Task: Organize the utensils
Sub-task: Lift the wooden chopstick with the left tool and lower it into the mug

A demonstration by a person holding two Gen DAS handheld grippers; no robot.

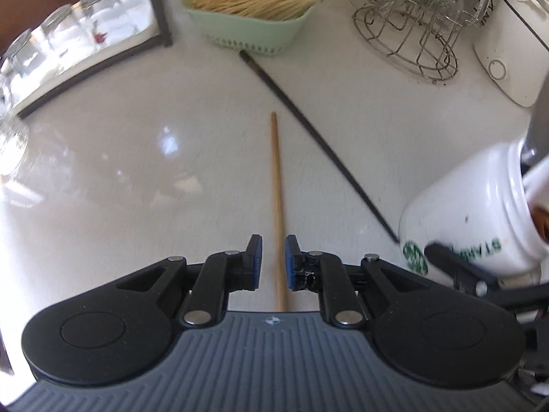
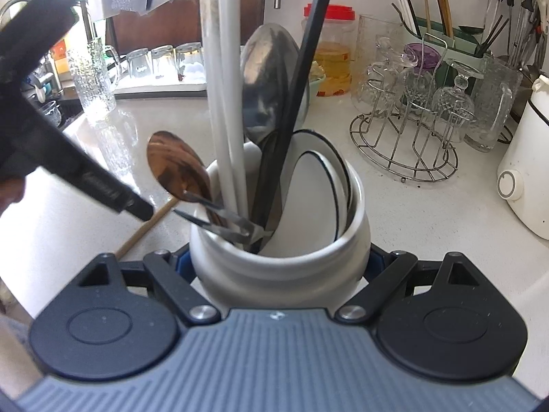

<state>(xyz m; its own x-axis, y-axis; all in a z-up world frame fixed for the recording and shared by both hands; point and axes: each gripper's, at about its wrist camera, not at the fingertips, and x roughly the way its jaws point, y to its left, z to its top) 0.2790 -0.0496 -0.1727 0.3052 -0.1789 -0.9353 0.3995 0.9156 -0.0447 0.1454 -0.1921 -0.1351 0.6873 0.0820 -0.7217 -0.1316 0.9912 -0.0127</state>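
Observation:
A light wooden chopstick (image 1: 277,178) lies on the white counter (image 1: 137,171) and runs between the blue pads of my left gripper (image 1: 273,240). The pads stand slightly apart on either side of it without pressing it, so that gripper is open. A dark chopstick (image 1: 308,120) lies diagonally to its right. My right gripper (image 2: 279,261) is shut on a white mug (image 2: 274,267), also seen as the mug (image 1: 473,213) at the right edge. The mug holds a wooden spoon (image 2: 178,168), a metal spoon (image 2: 267,79), white chopsticks (image 2: 226,103), a black chopstick (image 2: 305,68) and white ceramic spoons (image 2: 315,189).
A green basket of bamboo sticks (image 1: 254,7) stands at the back. A wire rack with glasses (image 2: 405,137) and a white appliance (image 2: 525,178) are to the right. A tray of upturned glasses (image 1: 68,41) is on the left, and a red-lidded jar (image 2: 333,51) stands behind the mug.

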